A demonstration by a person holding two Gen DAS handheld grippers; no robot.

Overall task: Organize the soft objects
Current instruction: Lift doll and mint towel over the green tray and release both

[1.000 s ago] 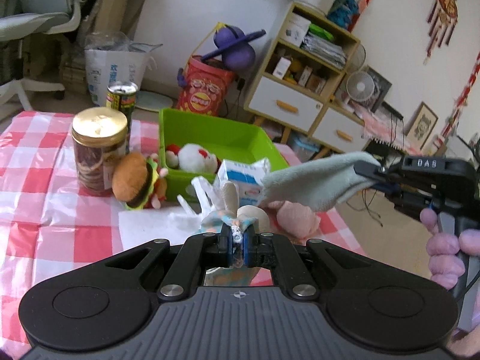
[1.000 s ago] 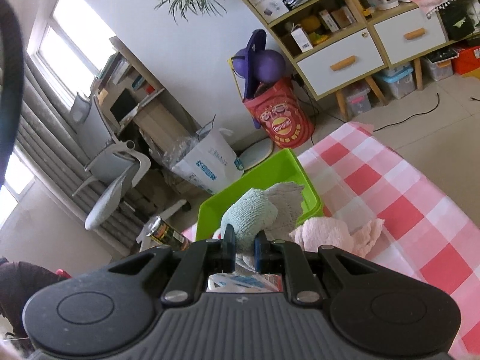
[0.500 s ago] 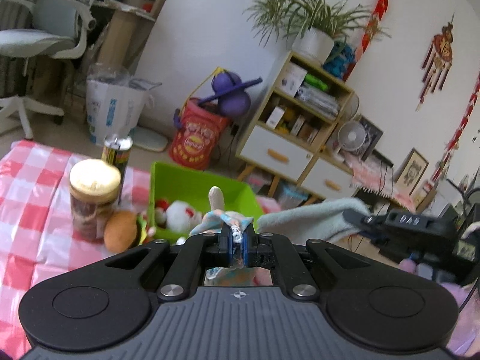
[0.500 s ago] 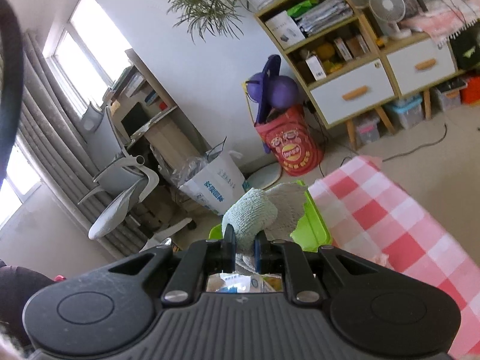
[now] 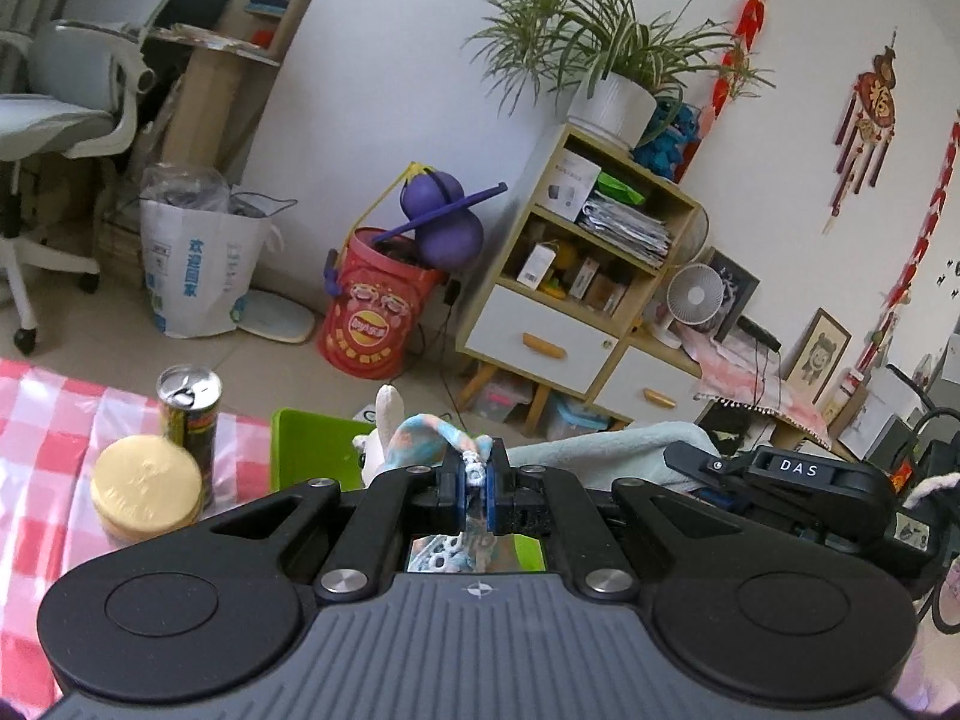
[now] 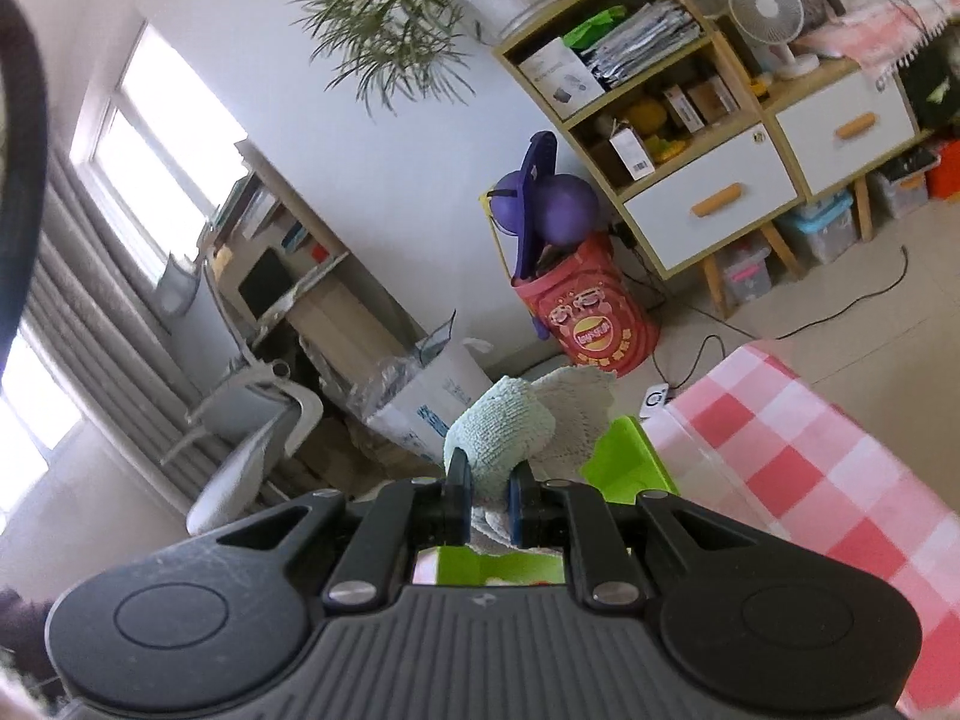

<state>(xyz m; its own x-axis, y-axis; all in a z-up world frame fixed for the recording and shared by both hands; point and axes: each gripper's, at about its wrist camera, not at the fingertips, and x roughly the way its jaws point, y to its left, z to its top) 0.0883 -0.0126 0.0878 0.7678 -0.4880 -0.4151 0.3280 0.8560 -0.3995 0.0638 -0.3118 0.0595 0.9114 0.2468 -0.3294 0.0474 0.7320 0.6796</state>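
Note:
My left gripper [image 5: 474, 474] is shut on a small plush toy [image 5: 420, 435] with pastel blue and orange cloth and a white ear, held high above the green bin [image 5: 306, 447]. My right gripper [image 6: 486, 501] is shut on a pale green towel [image 6: 504, 435], also lifted above the green bin [image 6: 624, 459]. In the left wrist view the towel [image 5: 600, 450] and the right gripper's black body [image 5: 798, 474] show to the right of my left gripper.
A gold-lidded jar [image 5: 147, 489] and a drink can [image 5: 189, 411] stand on the pink checked tablecloth [image 5: 36, 414] left of the bin. The tablecloth [image 6: 810, 450] extends right of the bin. Beyond are a red bucket [image 5: 375, 324], a shelf cabinet [image 5: 576, 300] and an office chair [image 5: 54, 120].
Both grippers have risen with their loads. The table, the bin and the toys in it have dropped low or out of view; more of the room shows.

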